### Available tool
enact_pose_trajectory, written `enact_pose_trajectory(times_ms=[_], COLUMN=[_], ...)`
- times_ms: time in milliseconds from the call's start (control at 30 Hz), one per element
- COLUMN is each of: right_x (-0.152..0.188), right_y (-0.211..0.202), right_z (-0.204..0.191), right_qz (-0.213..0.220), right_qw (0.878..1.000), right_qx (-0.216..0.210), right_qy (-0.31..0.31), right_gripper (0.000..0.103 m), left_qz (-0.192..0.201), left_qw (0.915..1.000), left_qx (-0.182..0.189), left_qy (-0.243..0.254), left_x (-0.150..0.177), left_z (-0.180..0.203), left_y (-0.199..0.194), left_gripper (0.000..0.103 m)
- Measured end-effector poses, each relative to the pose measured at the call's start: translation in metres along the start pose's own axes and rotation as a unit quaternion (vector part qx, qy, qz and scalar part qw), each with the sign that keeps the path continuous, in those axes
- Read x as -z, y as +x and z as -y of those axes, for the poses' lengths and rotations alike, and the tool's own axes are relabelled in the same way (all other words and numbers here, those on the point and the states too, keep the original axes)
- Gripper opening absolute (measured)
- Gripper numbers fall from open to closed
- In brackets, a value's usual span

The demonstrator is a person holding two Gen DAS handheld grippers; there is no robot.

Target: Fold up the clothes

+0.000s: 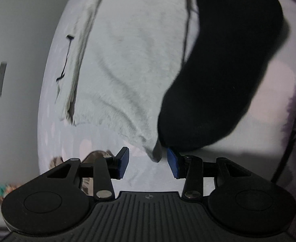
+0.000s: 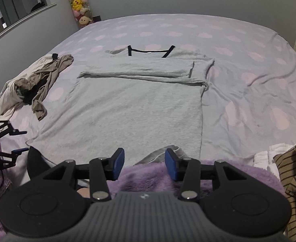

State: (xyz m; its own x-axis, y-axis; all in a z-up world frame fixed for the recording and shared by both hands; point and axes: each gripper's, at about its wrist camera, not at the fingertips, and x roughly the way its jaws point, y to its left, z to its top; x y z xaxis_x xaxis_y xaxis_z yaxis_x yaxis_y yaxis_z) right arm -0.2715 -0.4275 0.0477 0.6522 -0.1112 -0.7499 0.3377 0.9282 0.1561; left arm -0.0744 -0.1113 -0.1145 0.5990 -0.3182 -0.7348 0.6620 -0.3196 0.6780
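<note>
Grey jersey fills both views: a grey shirt (image 2: 131, 100) with black neck trim lies flat on the bed (image 2: 248, 64), whose lilac sheet carries pale pink blotches, and one sleeve is folded straight across the chest. At the far left of the right wrist view, a pile of brown and white clothes (image 2: 37, 84) sits crumpled near the bed's left edge, close beside the shirt without covering it. Below that pile the left gripper (image 2: 16, 142) shows from the side at the shirt's lower left corner, its blue-tipped fingers spread. In its own view the left gripper (image 1: 148, 163) is tilted downward over the bed with the picture rolled sideways; its jaws stand apart, and a bunched corner of the shirt's hem (image 1: 156, 153) hangs in the gap, just beside the right-hand pad, though no squeeze is visible. A black garment (image 1: 224, 76) lies to the right of that corner, over the shirt's edge. Further right, the right gripper (image 2: 144, 165) points down toward the shirt's near hem, above a purple fleece sleeve (image 2: 148, 177); its blue pads are apart with nothing clamped, and a turned-up fold of hem lies beyond them. At the far right edge rests a brown striped cloth (image 2: 293, 171) beside something white.
</note>
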Motion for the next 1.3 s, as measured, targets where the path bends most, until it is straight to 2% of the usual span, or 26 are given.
enact_pose_trajectory(times_ms=[67, 133, 233, 333, 433, 500, 633, 733, 767, 833, 867, 900, 1000, 1133, 1233, 1300], right_x=[-0.001, -0.002, -0.007, -0.017, -0.029, -0.036, -0.043, -0.040, -0.038, -0.035, -0.033, -0.032, -0.029, -0.035, -0.039, -0.040], right_y=[0.002, 0.006, 0.013, 0.024, 0.044, 0.060, 0.087, 0.101, 0.106, 0.112, 0.111, 0.109, 0.087, 0.039, -0.001, -0.025], right_z=[-0.002, -0.006, -0.009, -0.010, -0.007, -0.003, 0.000, -0.004, -0.006, -0.007, -0.007, -0.008, -0.006, 0.008, 0.023, 0.028], right_qz=[-0.007, -0.019, -0.040, -0.068, -0.111, -0.144, -0.197, -0.219, -0.225, -0.232, -0.229, -0.223, -0.185, -0.114, -0.050, -0.007], right_qw=[1.000, 0.999, 0.997, 0.991, 0.975, 0.957, 0.930, 0.918, 0.915, 0.914, 0.915, 0.915, 0.922, 0.942, 0.954, 0.960], right_qx=[0.002, 0.006, 0.013, 0.021, 0.020, 0.021, 0.012, 0.010, 0.011, 0.010, 0.010, 0.013, 0.028, 0.064, 0.092, 0.103], right_qy=[-0.010, -0.030, -0.068, -0.117, -0.191, -0.249, -0.309, -0.329, -0.334, -0.334, -0.332, -0.336, -0.340, -0.309, -0.280, -0.261], right_gripper=[0.048, 0.048, 0.050, 0.058, 0.059, 0.059, 0.058, 0.054, 0.049, 0.029, 0.009, 0.007, 0.007, 0.006, 0.006, 0.006], left_qz=[-0.001, -0.001, 0.004, 0.010, 0.012, 0.013, 0.011, 0.008, 0.008, 0.008, 0.008, 0.008, 0.009, 0.010, 0.012, 0.022], left_qw=[0.9999, 0.9999, 0.9996, 0.9978, 0.9951, 0.9935, 0.9903, 0.9879, 0.9872, 0.9859, 0.9853, 0.9846, 0.9816, 0.9754, 0.9689, 0.9611], left_qx=[-0.008, -0.010, -0.015, -0.016, -0.016, -0.015, -0.014, -0.013, -0.012, -0.012, -0.012, -0.013, -0.017, -0.033, -0.047, -0.063], left_qy=[0.014, 0.005, -0.024, -0.063, -0.097, -0.112, -0.138, -0.154, -0.159, -0.166, -0.170, -0.174, -0.190, -0.218, -0.243, -0.268], left_x=[0.000, 0.000, 0.001, 0.003, 0.004, 0.001, -0.003, -0.005, -0.006, -0.005, -0.005, -0.005, -0.002, 0.003, 0.008, 0.009], left_z=[0.004, 0.002, -0.004, -0.016, -0.029, -0.035, -0.046, -0.053, -0.055, -0.059, -0.061, -0.063, -0.069, -0.079, -0.090, -0.100], left_y=[0.005, 0.007, 0.006, 0.002, -0.001, -0.003, -0.005, -0.006, -0.006, -0.008, -0.008, -0.010, -0.016, -0.026, -0.036, -0.048], left_gripper=[0.020, 0.007, 0.004, 0.004, 0.004, 0.004, 0.004, 0.004, 0.004, 0.004, 0.004, 0.004, 0.004, 0.004, 0.004, 0.004])
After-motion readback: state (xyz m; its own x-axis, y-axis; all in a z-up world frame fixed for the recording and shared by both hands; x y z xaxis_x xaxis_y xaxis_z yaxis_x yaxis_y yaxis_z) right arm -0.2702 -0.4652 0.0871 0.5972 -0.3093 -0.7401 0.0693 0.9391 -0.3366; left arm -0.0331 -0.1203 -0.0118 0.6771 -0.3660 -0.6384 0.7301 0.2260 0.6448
